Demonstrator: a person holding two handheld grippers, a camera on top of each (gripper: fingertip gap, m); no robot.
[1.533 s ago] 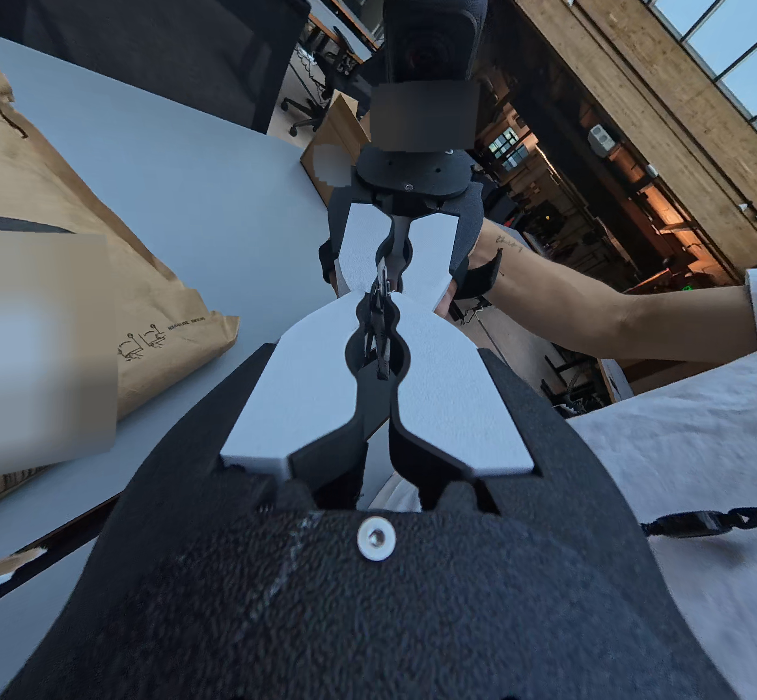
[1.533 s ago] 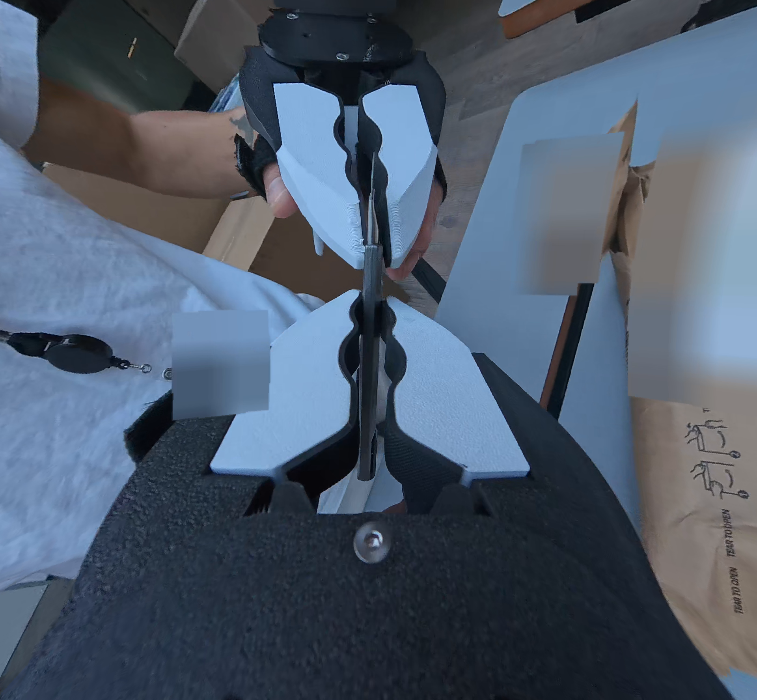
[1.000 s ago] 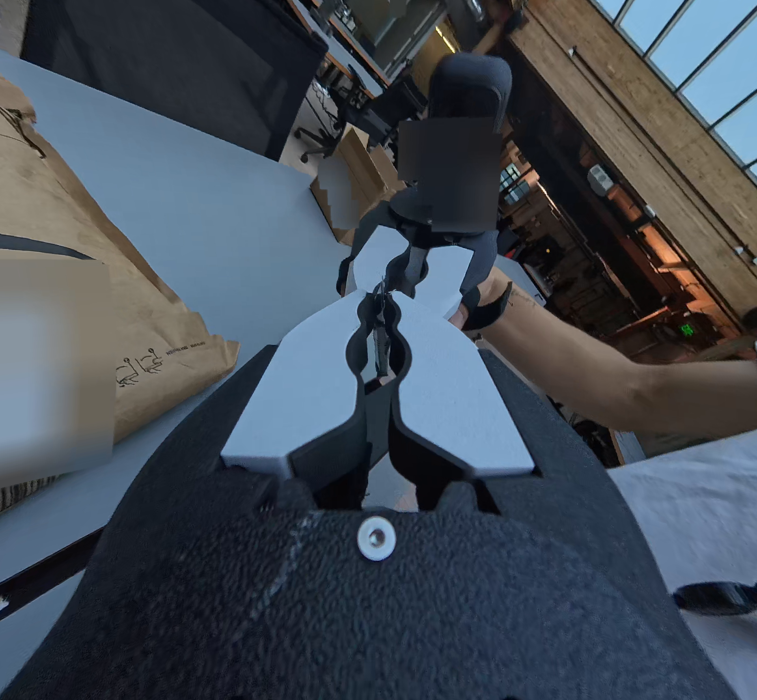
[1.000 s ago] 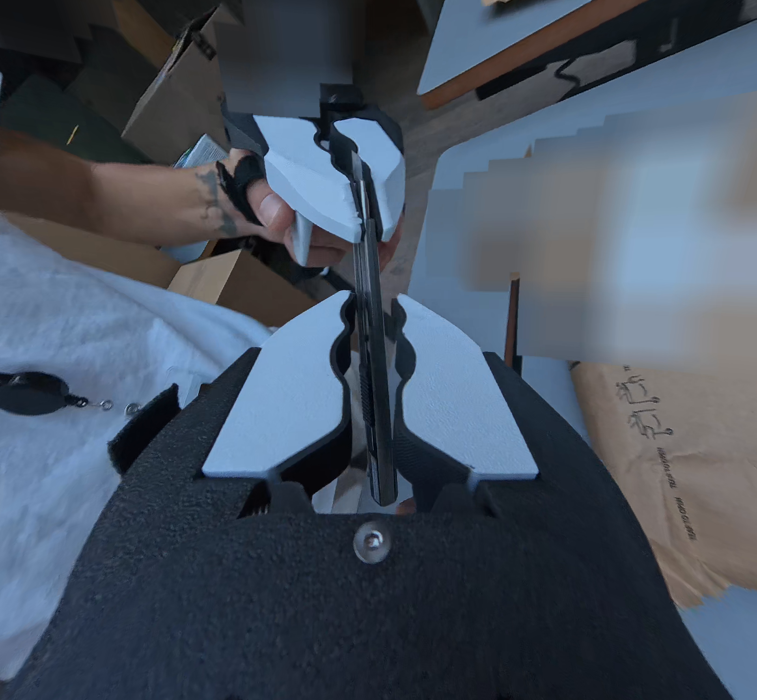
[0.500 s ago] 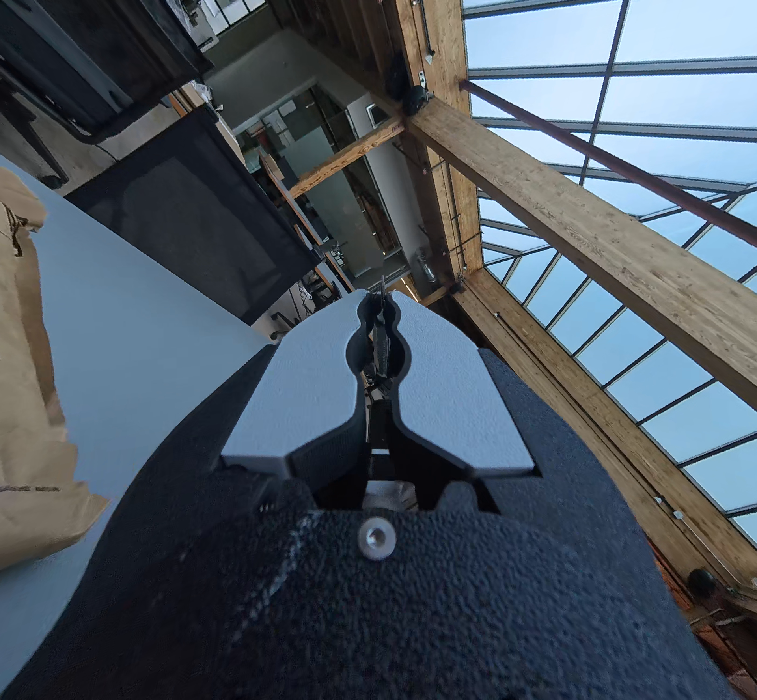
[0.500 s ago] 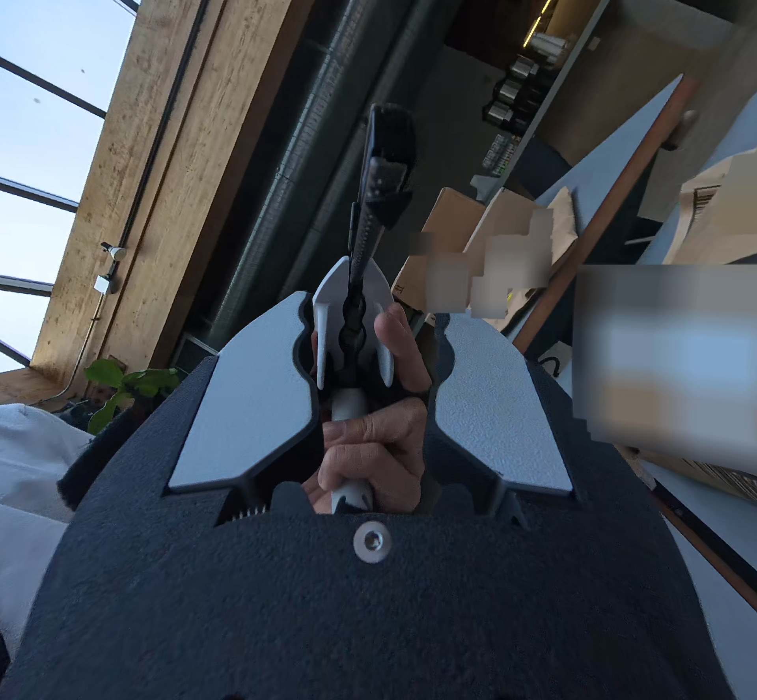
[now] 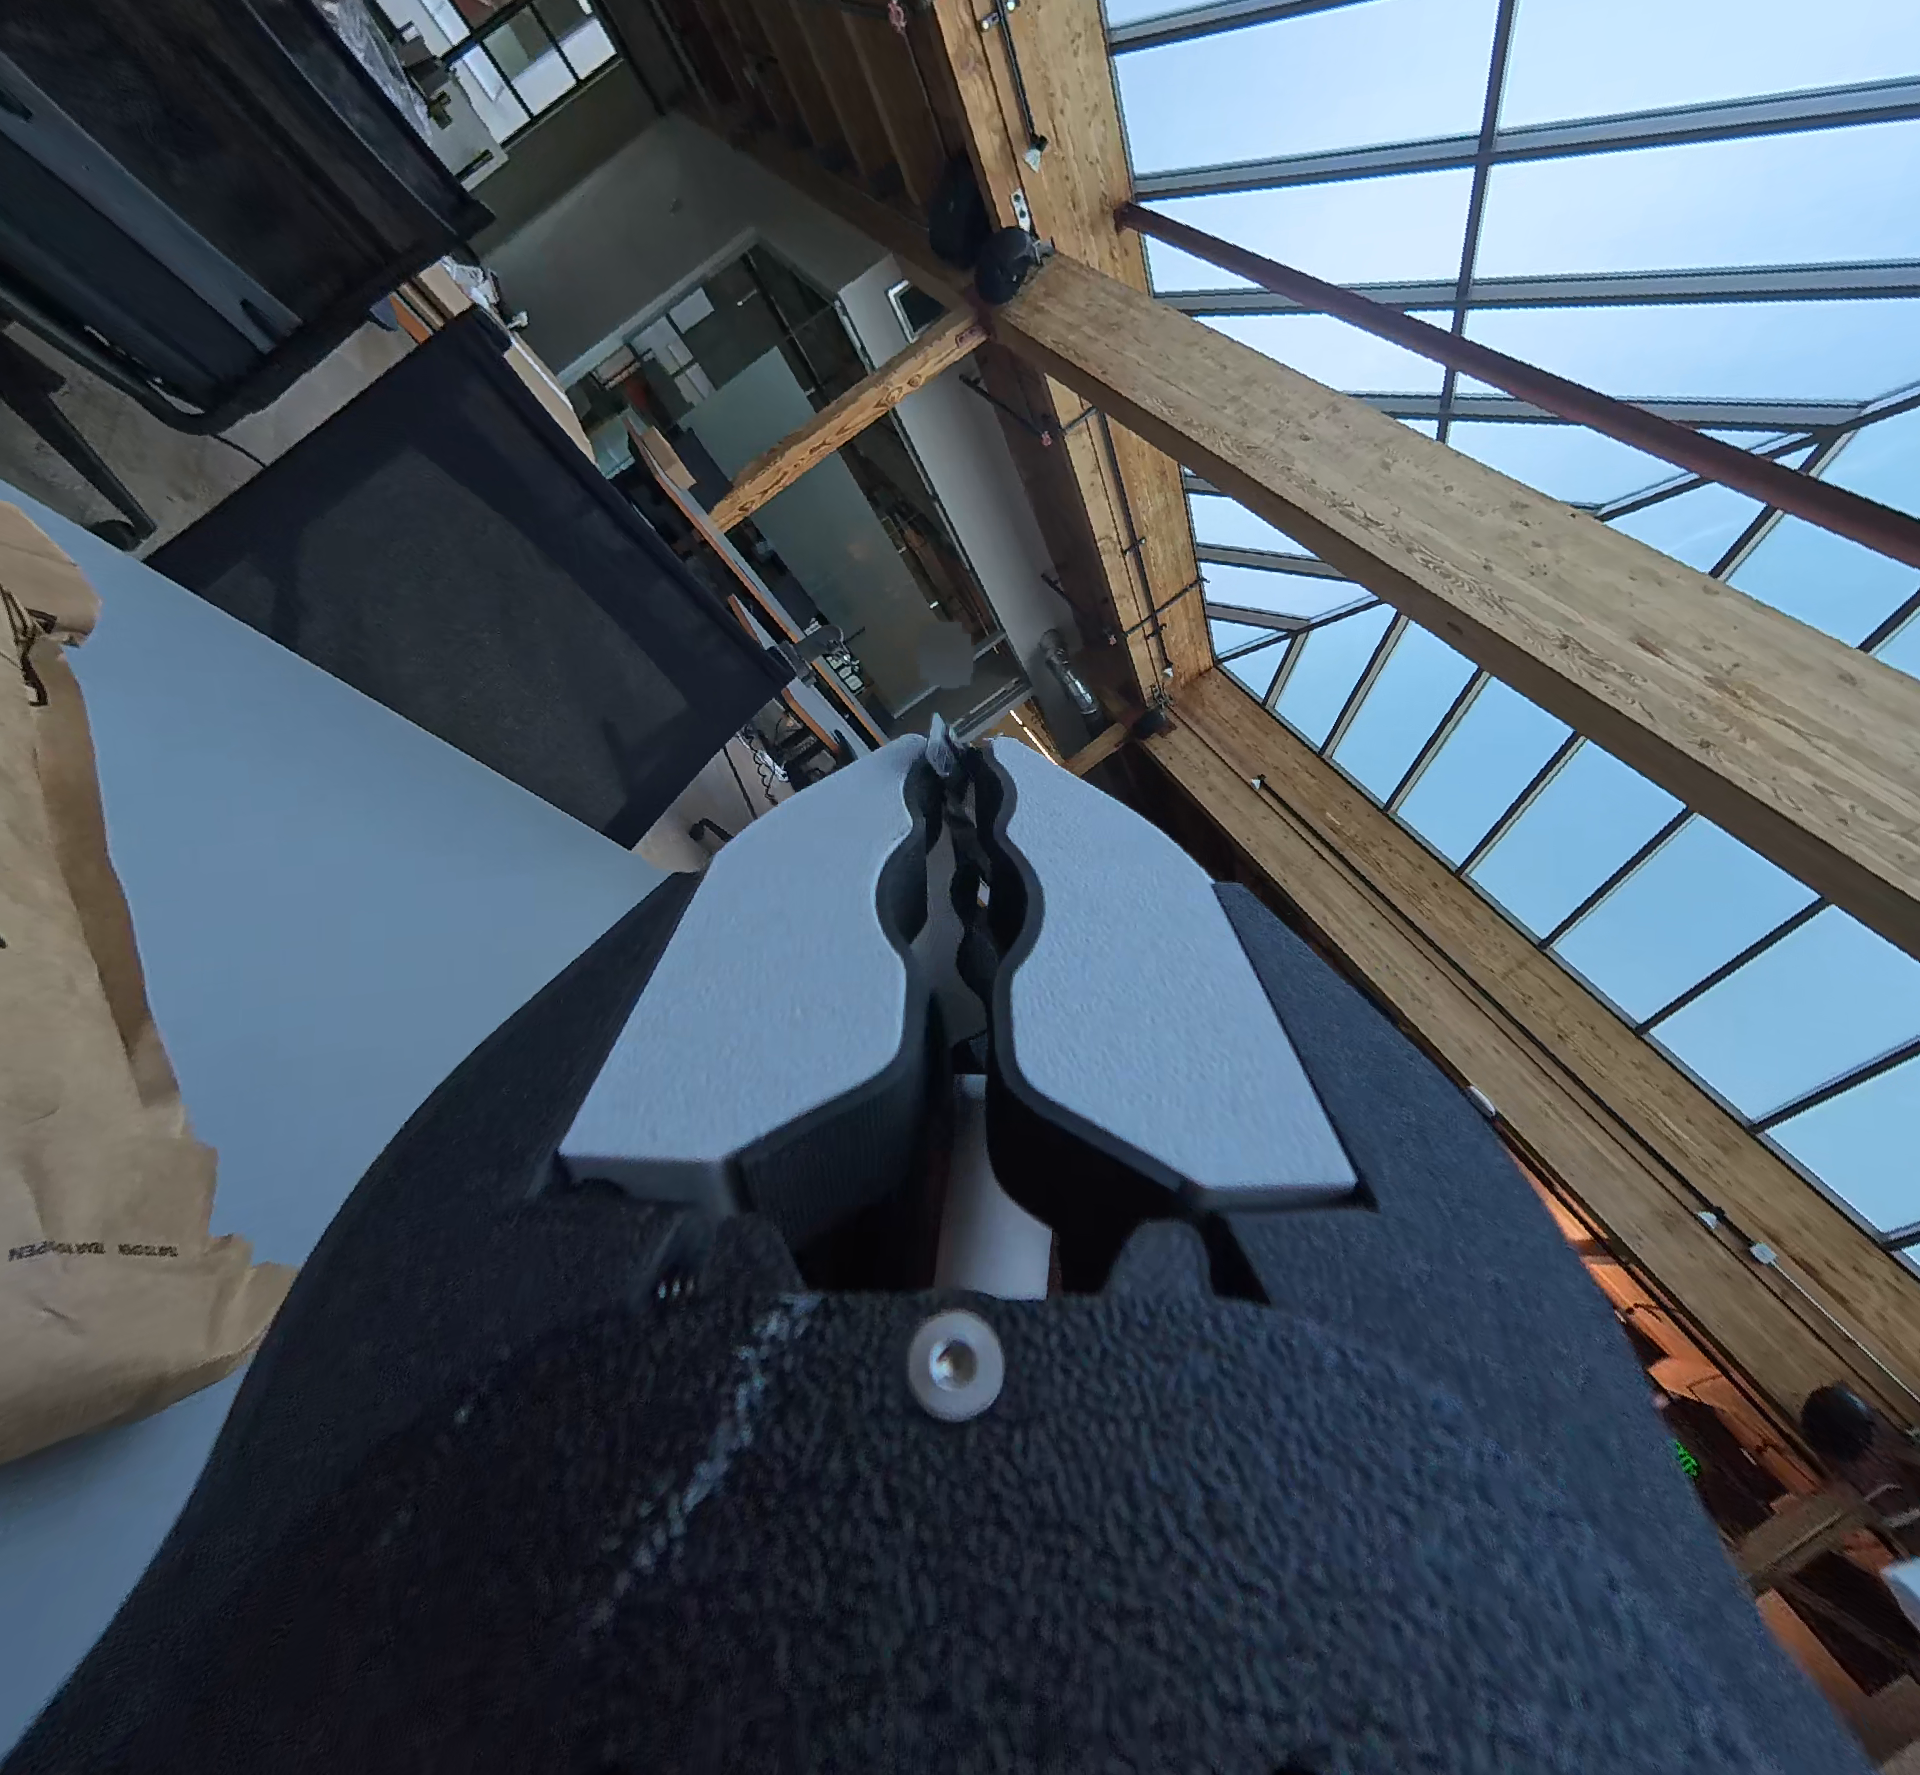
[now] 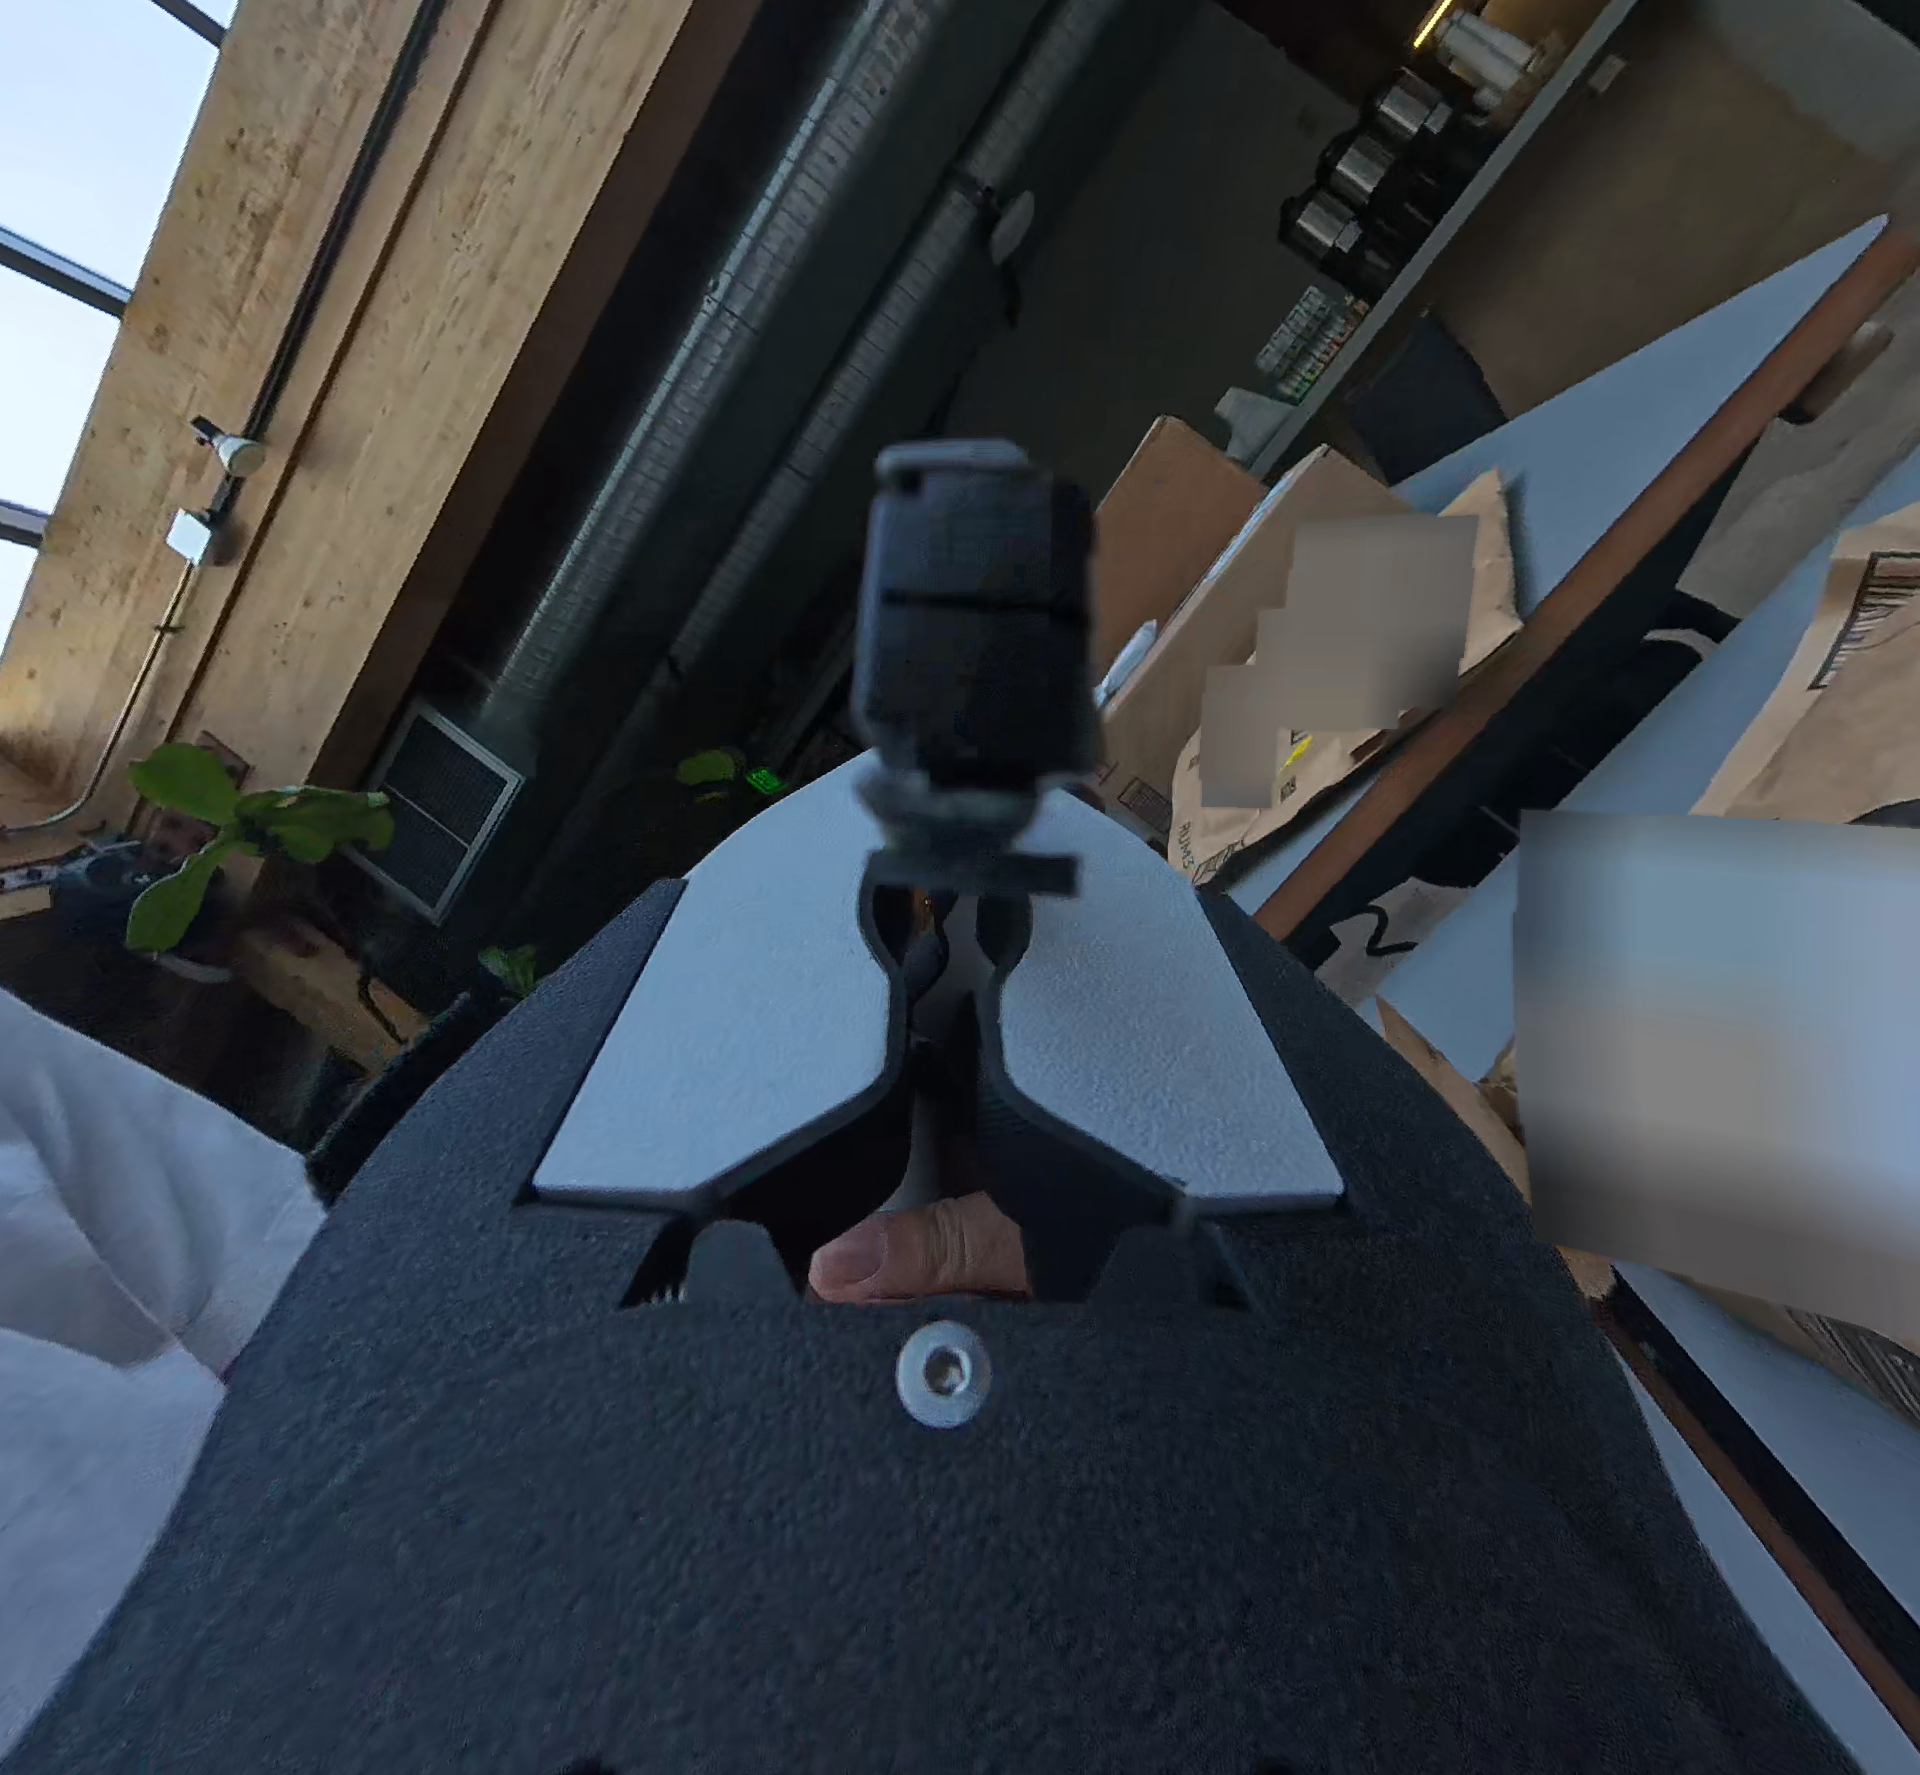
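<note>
Right gripper (image 8: 951,904), wide open half a second ago, now looks closed on the blurred black knife (image 8: 977,624). Left gripper (image 7: 961,790) stays clamped on its thin end. Both point upward, beside the table (image 7: 312,842).

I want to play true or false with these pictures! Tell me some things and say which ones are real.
1. The left gripper is wide open. False: its fingers are closed on a thin dark tool.
2. A brown paper bag lies on the table. True.
3. A green plant shows in the right wrist view. True.
4. The roof is solid brick. False: it is a glass skylight with wooden beams.
5. A black object sticks up at the right gripper tips. True.
</note>
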